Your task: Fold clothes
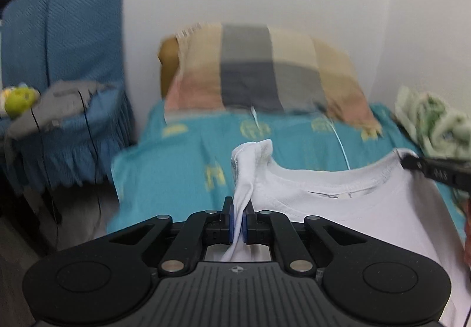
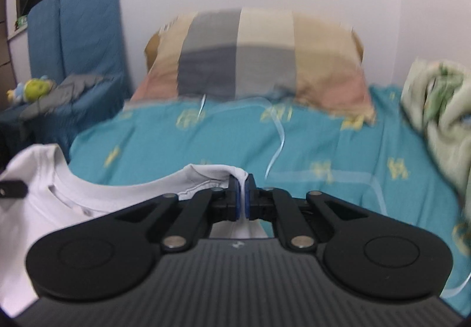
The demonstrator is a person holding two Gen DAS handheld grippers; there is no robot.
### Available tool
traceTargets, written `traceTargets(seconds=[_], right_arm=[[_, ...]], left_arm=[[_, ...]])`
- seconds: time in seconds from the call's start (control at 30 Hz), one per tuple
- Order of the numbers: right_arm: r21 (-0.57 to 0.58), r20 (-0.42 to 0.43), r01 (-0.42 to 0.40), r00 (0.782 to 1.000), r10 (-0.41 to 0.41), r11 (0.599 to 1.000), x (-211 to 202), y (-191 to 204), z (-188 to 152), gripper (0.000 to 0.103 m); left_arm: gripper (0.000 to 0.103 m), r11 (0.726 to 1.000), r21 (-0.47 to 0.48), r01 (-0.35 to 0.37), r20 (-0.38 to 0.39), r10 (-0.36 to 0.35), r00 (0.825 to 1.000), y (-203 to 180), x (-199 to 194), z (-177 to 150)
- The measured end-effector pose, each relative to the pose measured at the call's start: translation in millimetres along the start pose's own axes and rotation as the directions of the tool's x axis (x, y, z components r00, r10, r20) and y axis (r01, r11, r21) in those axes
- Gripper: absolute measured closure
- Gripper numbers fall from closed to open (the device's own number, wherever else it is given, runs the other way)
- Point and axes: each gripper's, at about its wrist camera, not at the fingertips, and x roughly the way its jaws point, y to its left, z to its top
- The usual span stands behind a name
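While both grippers pinch its shoulders, the white T-shirt (image 1: 338,203) hangs above the bed (image 1: 182,156) near its foot edge; left gripper (image 1: 239,218) and right gripper (image 2: 242,197) clamp bunched cloth. It looks light, limp, non-slippery; shoulder seams suit holding.

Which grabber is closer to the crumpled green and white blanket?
Right. The right gripper holds the white cotton T-shirt on the side by the crumpled green and white blanket; the left gripper holds the far shoulder.

Left gripper (image 1: 238,219) jaws pinch white T-shirt (image 1: 338,206) above teal bedsheet (image 1: 182,156).
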Motion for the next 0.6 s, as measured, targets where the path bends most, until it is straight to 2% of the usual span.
traceTargets(seconds=[0.07, 0.13, 0.3, 0.4, 0.47, 0.5, 0.53, 0.57, 0.6], right_arm=[[0.016, 0.005, 0.011, 1.0, -0.011, 1.0, 16, -2, 9, 0.097], [0.038, -0.019, 0.003, 1.0, -0.003, 0.999, 34, -7, -2, 0.097], [0.095, -0.082, -0.026, 0.996, 0.034, 0.995, 77, -19, -36, 0.096], [0.137, -0.12, -0.045, 0.991, 0.061, 0.99, 93, -24, -54, 0.093], [0.146, -0.108, -0.057, 0.991, 0.074, 0.988, 91, -25, -56, 0.091], [0.145, -0.105, -0.054, 0.992, 0.07, 0.988, 87, -25, -53, 0.086], [0.146, -0.102, -0.047, 0.993, 0.062, 0.988, 82, -23, -51, 0.073], [0.146, -0.1, -0.04, 0.993, 0.055, 0.988, 77, -22, -48, 0.066], [0.149, -0.097, -0.041, 0.994, 0.056, 0.988, 70, -21, -44, 0.052]], left_arm=[[0.097, 1.0, -0.021, -0.006, -0.013, 0.005, 1.0, 1, 22, 5], [0.097, 0.999, -0.047, -0.011, -0.044, 0.008, 0.999, 3, 50, 1], [0.094, 0.996, -0.08, -0.028, -0.135, 0.017, 0.991, 12, 101, -37], [0.081, 0.997, -0.071, -0.022, -0.129, 0.013, 0.992, 13, 104, -47], [0.067, 0.997, -0.076, -0.027, -0.147, 0.016, 0.989, 13, 98, -47], [0.067, 0.997, -0.076, -0.024, -0.151, 0.012, 0.988, 12, 92, -46], [0.065, 0.997, -0.073, -0.017, -0.152, 0.005, 0.988, 11, 85, -44], [0.058, 0.998, -0.069, -0.016, -0.149, 0.006, 0.989, 9, 76, -42], [0.054, 0.998, -0.062, -0.02, -0.145, 0.011, 0.989, 6, 66, -40]])
